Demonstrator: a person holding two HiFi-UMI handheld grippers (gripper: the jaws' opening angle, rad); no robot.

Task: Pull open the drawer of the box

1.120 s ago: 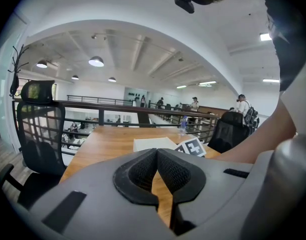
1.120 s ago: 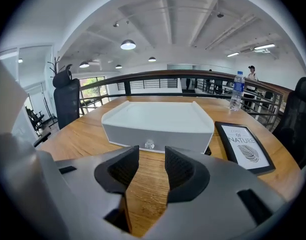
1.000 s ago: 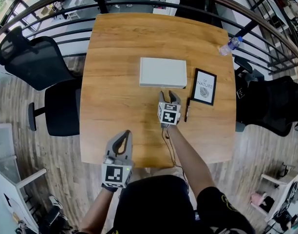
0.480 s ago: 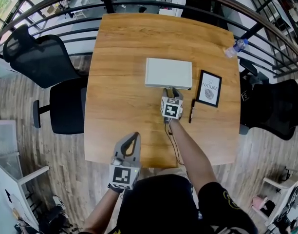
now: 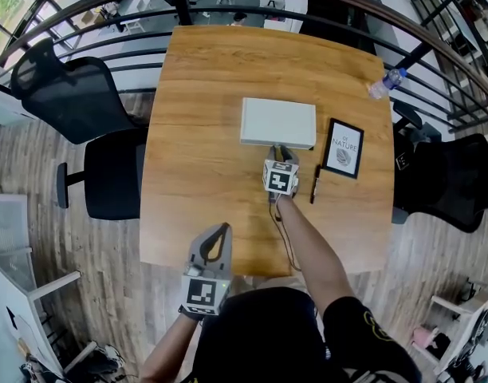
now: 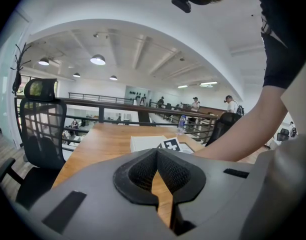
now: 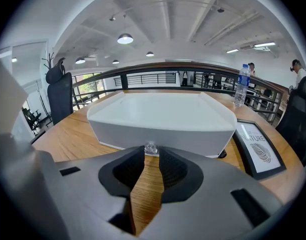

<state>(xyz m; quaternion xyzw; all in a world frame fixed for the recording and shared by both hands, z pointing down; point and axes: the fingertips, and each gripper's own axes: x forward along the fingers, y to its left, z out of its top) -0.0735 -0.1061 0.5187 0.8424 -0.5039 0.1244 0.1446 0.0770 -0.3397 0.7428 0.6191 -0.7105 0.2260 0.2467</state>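
Note:
A flat white box [image 5: 278, 122] lies on the wooden table [image 5: 204, 158]. In the right gripper view the box [image 7: 158, 119] fills the middle, with a small clear drawer knob [image 7: 151, 147] on its near face. My right gripper [image 5: 281, 152] sits at that face. Its jaws have just been closing, and they now press on the knob from both sides [image 7: 151, 151]. The drawer looks closed. My left gripper [image 5: 222, 228] hangs near the table's front edge, far from the box, shut and empty [image 6: 156, 151].
To the right of the box lie a black framed picture [image 5: 342, 148] and a black pen [image 5: 315, 183]. A water bottle [image 5: 385, 82] stands at the far right corner. Black office chairs [image 5: 61, 94] stand left of the table, and a railing runs behind it.
The right gripper's jaws have narrowed onto the knob at the box's front face. The left gripper has stayed where it was.

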